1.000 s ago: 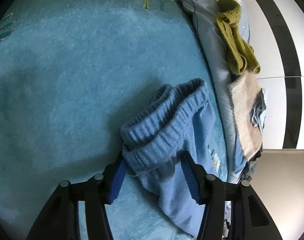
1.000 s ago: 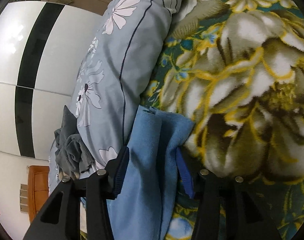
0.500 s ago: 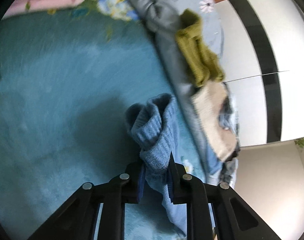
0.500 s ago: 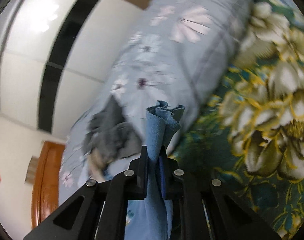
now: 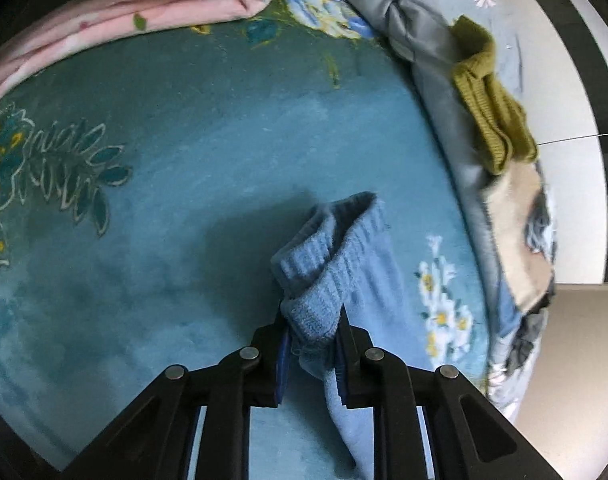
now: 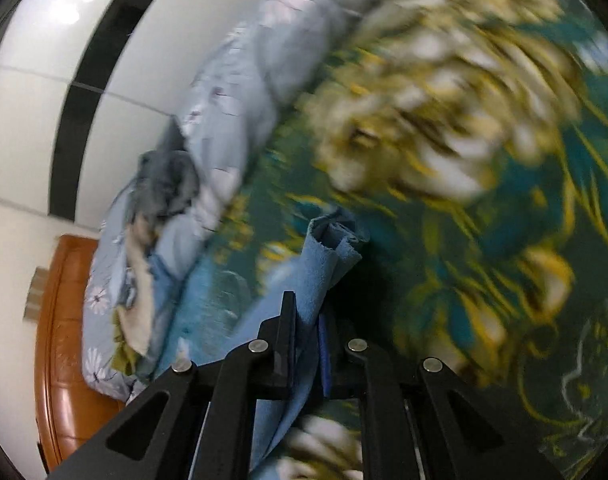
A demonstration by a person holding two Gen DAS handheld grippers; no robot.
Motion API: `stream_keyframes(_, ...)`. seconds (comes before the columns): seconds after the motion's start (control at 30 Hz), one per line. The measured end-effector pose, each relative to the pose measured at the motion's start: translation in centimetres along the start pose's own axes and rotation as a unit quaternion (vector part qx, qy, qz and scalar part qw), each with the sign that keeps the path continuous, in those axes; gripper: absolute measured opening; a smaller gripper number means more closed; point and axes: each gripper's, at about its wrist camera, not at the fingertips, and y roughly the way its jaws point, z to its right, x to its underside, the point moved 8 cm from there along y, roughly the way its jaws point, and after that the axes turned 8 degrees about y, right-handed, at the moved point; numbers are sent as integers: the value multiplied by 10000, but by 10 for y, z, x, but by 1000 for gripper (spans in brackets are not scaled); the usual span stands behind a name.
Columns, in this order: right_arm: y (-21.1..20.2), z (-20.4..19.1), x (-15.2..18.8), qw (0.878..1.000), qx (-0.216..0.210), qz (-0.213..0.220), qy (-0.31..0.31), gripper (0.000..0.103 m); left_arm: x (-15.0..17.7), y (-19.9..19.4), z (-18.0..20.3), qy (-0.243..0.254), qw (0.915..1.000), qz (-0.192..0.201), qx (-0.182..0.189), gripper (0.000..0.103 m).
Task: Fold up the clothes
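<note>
A light blue garment with a ribbed waistband [image 5: 335, 264] hangs over the teal floral blanket [image 5: 164, 208]. My left gripper [image 5: 311, 320] is shut on that ribbed band, which bunches up above the pads. In the right wrist view my right gripper [image 6: 307, 320] is shut on the garment's thin hem end [image 6: 327, 252], lifted off the blanket; the cloth trails down between the fingers. That view is blurred by motion.
A folded pink cloth [image 5: 124, 12] lies at the blanket's far edge. A grey floral quilt [image 5: 435, 60] runs along the right, bearing an olive knit [image 5: 491, 120], a beige garment [image 5: 519, 232] and grey clothes [image 6: 164, 184]. A wooden headboard [image 6: 60, 352] and white wardrobe [image 6: 36, 80] stand beyond.
Both grippers have shut on the blue garment, left on the waistband, right on the hem. The left one lifted it a little; the right one swung sideways away from the quilt.
</note>
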Motion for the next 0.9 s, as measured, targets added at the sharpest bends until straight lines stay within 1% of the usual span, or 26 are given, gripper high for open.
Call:
stream_keyframes(0.07, -1, 13, 2, 9999, 5, -7, 170, 10, 2, 2, -3, -128, 9999, -39, -56, 23)
stream_keyframes(0.1, -2, 17, 2, 9998, 9, 3, 196, 10, 3, 3, -5, -220, 9997, -70, -41, 23)
stream_keyframes(0.17, -5, 21, -3, 9997, 48, 73, 216, 9, 3, 4, -7, -347, 9993, -70, 102, 24)
stream_keyframes(0.23, -12, 27, -12, 9994, 74, 208, 272, 10, 2, 2, -5, -374, 9991, 7, 210, 25)
stream_keyframes(0.3, -19, 32, -21, 9991, 51, 300, 312, 10, 2, 0, -5, -418, 9989, 74, 217, 34)
stream_keyframes(0.33, -23, 33, -25, 9989, 42, 324, 321, 10, 2, -1, -7, -485, 9985, 101, 237, 36)
stream_keyframes(0.4, -31, 35, -33, 9987, 26, 373, 340, 12, 2, -2, -9, -643, 9973, 134, 334, 43)
stream_keyframes(0.5, -38, 29, -39, 9991, -117, 319, 264, 12, 2, -4, -12, -821, 9951, 181, 512, 46)
stream_keyframes(0.57, -36, 25, -37, 9996, -126, 220, 150, 12, 0, -3, -15, -871, 9946, 226, 519, 47)
stream_keyframes(0.6, -33, 25, -36, 9997, -101, 175, 113, 13, -1, -4, -16, -900, 9942, 278, 520, 50)
stream_keyframes(0.63, -30, 27, -35, 9998, -71, 135, 133, 15, -5, -3, -22, -934, 9939, 318, 501, 65)
stream_keyframes(0.67, -27, 30, -33, 9998, -40, 95, 154, 17, -10, -5, -30, -979, 9936, 338, 447, 76)
stream_keyframes(0.73, -21, 36, -30, 9998, -26, 25, 218, 25, -11, -26, -51, -1038, 9938, 275, 289, 76)
stream_keyframes(0.8, -15, 42, -27, 9996, -33, -30, 293, 26, -13, -35, -59, -1117, 9927, 372, 243, 76)
stream_keyframes(0.9, -7, 48, -25, 9992, -6, -34, 399, 26, -11, -51, -54, -1044, 9922, 624, 281, 76)
